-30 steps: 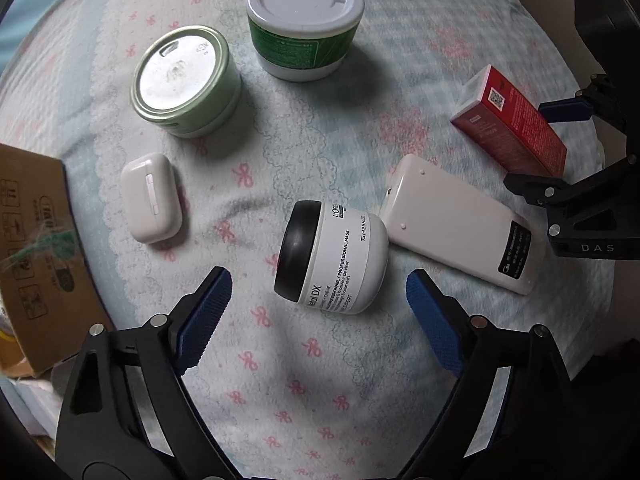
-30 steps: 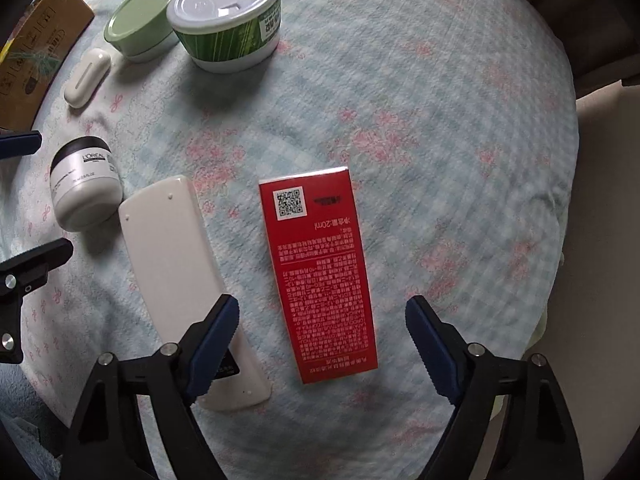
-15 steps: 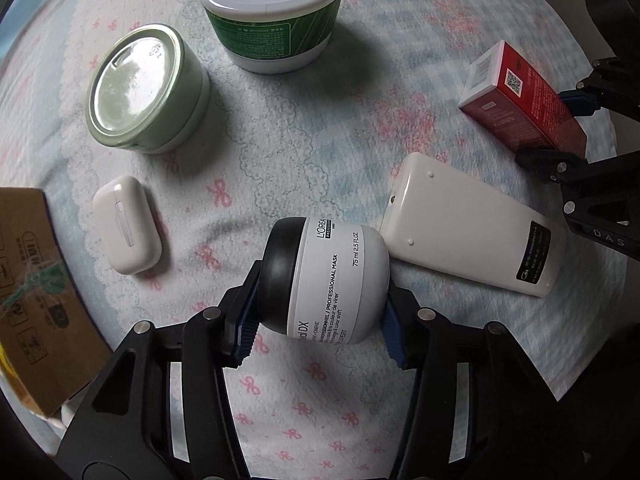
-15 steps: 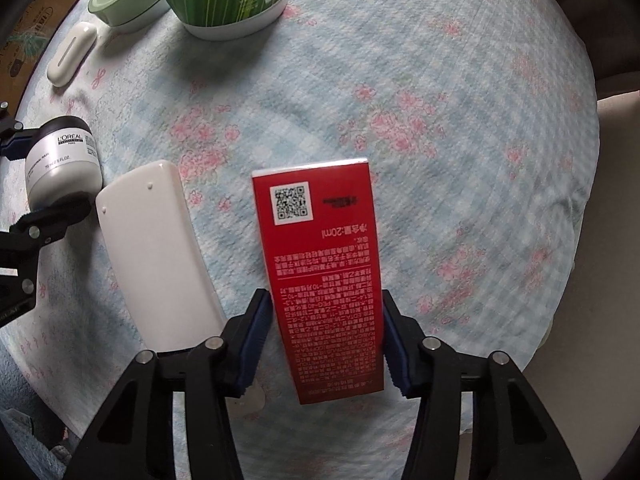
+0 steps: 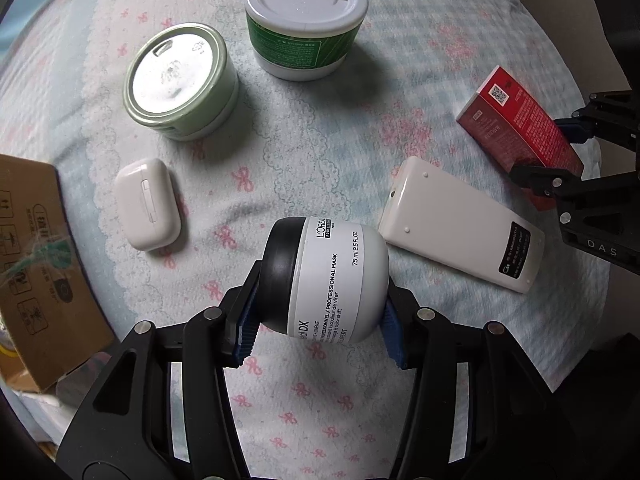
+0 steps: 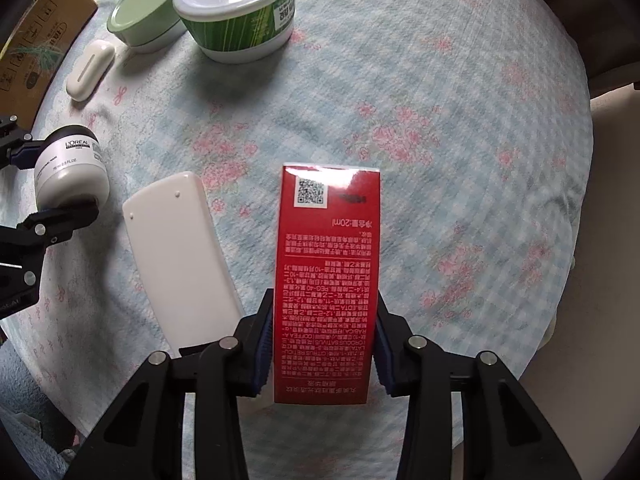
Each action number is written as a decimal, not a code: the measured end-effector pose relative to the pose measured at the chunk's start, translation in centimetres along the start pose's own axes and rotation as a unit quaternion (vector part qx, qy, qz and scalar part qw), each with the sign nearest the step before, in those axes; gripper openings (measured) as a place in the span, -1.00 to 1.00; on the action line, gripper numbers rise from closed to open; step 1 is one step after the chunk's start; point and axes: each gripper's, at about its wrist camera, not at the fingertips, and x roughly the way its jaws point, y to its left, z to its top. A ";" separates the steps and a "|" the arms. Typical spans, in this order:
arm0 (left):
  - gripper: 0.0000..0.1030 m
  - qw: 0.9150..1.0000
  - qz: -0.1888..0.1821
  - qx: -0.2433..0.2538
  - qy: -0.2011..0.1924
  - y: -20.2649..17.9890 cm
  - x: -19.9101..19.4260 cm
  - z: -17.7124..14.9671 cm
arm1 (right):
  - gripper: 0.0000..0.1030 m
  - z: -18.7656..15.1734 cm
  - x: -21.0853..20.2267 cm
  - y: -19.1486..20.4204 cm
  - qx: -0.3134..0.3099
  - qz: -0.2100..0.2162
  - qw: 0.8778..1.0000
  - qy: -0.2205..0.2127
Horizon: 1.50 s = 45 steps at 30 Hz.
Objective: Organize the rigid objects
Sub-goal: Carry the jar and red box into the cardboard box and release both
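L'Oréal jar (image 5: pixel 334 276) sits between the pads of my left gripper (image 5: pixel 320 320), closed onto it: one blue pad presses the black lid, the other the rounded base. It lies on its side, long axis running about 9 to 3 o'clock in the left wrist view, lid toward 9. Part of the label is hidden behind the curve of the jar, so I only read fragments of the text, and I cannot tell whether the jar is touching the cloth or lifted clear.

My right gripper (image 6: pixel 322 354) is closed on the red box (image 6: pixel 328 272), pads squeezing its long sides near the close end. The box points from 6 to 12 o'clock in the right wrist view, QR code at the far end; its print is upside down and too small for me to read.

Just beside the box at 9 o'clock lies the white remote (image 6: pixel 180 252), face down, its near end cut off behind the gripper. Out at 11 o'clock in the left wrist view stand the green tin (image 5: pixel 180 84) and, near 12, the green tub with a white lid (image 5: pixel 306 20). The white earbud case (image 5: pixel 146 204) lies at 10 o'clock. A cardboard box (image 5: pixel 36 264) at 9 o'clock is cropped by the frame edge. Everything rests on a floral cloth (image 6: pixel 460 100)
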 end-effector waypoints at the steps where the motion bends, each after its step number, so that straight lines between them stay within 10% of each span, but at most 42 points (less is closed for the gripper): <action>1: -0.08 1.000 -0.002 -0.002 -0.005 0.1 -0.5 -0.1 | -0.26 -0.2 -0.3 -0.1 0.006 0.004 1.000 -0.003; 13: -0.08 0.996 -0.023 -0.022 -0.088 2.0 -10.2 -4.5 | -0.27 -3.4 -7.7 -1.5 0.097 0.050 0.992 -0.068; 23: -0.08 0.988 -0.019 -0.029 -0.149 5.9 -19.4 -9.3 | -0.27 -1.0 -16.3 7.1 0.125 0.074 0.979 -0.145; 45: -0.08 0.974 0.029 -0.114 -0.192 31.0 -26.8 -21.5 | -0.27 7.2 -27.4 27.9 0.086 0.104 0.961 -0.241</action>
